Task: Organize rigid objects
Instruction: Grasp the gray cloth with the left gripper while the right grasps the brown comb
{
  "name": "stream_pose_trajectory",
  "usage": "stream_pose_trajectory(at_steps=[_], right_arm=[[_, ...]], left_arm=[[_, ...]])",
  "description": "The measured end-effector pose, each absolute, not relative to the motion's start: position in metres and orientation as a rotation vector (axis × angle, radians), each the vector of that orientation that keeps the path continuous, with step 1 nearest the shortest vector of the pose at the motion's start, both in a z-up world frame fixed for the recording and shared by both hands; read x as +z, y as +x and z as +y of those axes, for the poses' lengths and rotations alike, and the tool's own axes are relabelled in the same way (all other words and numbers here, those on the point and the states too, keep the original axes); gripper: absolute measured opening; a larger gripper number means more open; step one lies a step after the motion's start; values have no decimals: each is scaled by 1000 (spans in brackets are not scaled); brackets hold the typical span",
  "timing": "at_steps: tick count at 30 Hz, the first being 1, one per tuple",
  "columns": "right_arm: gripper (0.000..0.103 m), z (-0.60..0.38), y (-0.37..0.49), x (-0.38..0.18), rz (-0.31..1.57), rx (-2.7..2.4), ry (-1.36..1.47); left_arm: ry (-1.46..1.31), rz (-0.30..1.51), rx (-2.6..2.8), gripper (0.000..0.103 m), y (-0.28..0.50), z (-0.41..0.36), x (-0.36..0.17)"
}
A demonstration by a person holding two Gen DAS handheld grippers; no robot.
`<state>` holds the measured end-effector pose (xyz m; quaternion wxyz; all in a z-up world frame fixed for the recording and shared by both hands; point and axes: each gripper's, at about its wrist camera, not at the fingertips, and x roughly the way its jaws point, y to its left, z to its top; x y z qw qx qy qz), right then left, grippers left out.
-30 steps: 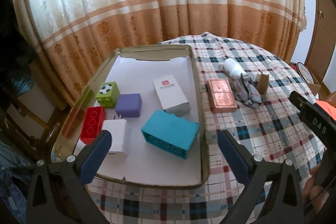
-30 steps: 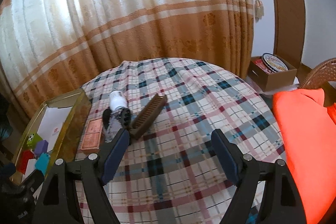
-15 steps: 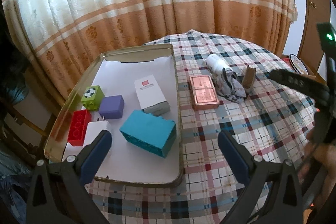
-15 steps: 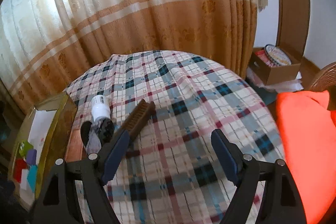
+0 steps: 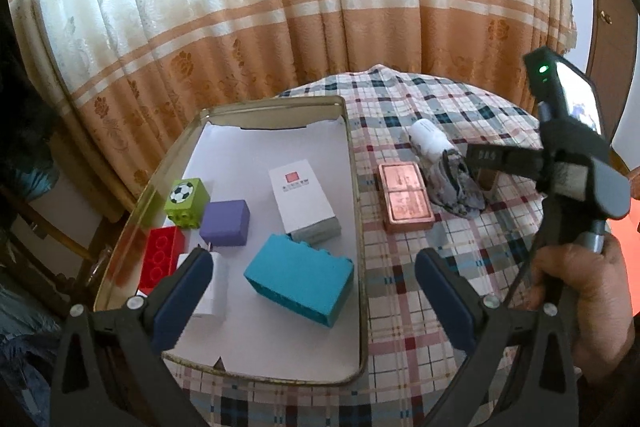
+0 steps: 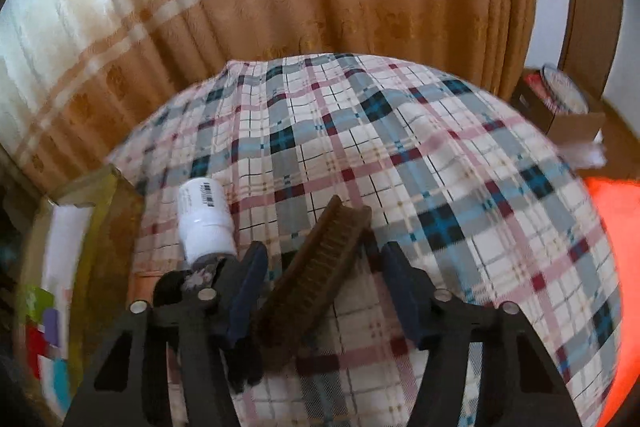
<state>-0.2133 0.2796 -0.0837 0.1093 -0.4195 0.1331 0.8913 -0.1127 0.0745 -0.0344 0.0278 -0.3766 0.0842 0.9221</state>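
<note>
A brown brush [image 6: 316, 267] lies on the plaid tablecloth between the fingers of my right gripper [image 6: 324, 291], which is open around it with gaps on both sides. A white bottle [image 6: 204, 217] lies to its left, next to a patterned cloth [image 5: 456, 183] and a copper tin [image 5: 404, 197]. My left gripper [image 5: 312, 291] is open and empty above the near end of a gold tray [image 5: 356, 187]. The tray holds a teal block [image 5: 300, 279], a white box [image 5: 304, 205], a purple block [image 5: 226, 223], a green football block [image 5: 186, 197], a red brick [image 5: 160, 259] and a white plug [image 5: 212, 287].
The round table [image 6: 420, 167] has a plaid cloth and curtains behind it. A cardboard box with a round tin [image 6: 560, 103] sits on the floor at the right. Something bright orange [image 6: 616, 267] is at the right edge. The right hand and its gripper body [image 5: 576, 187] show in the left view.
My right gripper has moved forward and down until the brush lies between its fingers, and the fingers have narrowed. My left gripper has drifted slightly; the tray contents have not moved.
</note>
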Motion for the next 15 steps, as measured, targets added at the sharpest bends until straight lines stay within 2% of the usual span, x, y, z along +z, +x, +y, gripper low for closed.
stream_pose_trajectory(at_steps=[5,6,7,9,15], right_arm=[[56,269,-213,-85,117,2676,-1330],[52,269,-211,-85,89,2689,-1348],[48,271,-207,-84,77,2702,-1369],[29,279,-200,-83,84,2699,-1388],[28,309,-176,-80,208,2699,-1388]], left_arm=[[-1160,260,2854,102,-118,76,-33],[-1160,257,2854,102,-120,77,-33],[-1159,255,2853,102,-121,79,-32],[-1154,257,2850,102,-122,84,-32],[-1125,276,2810,102,-129,111,-26]])
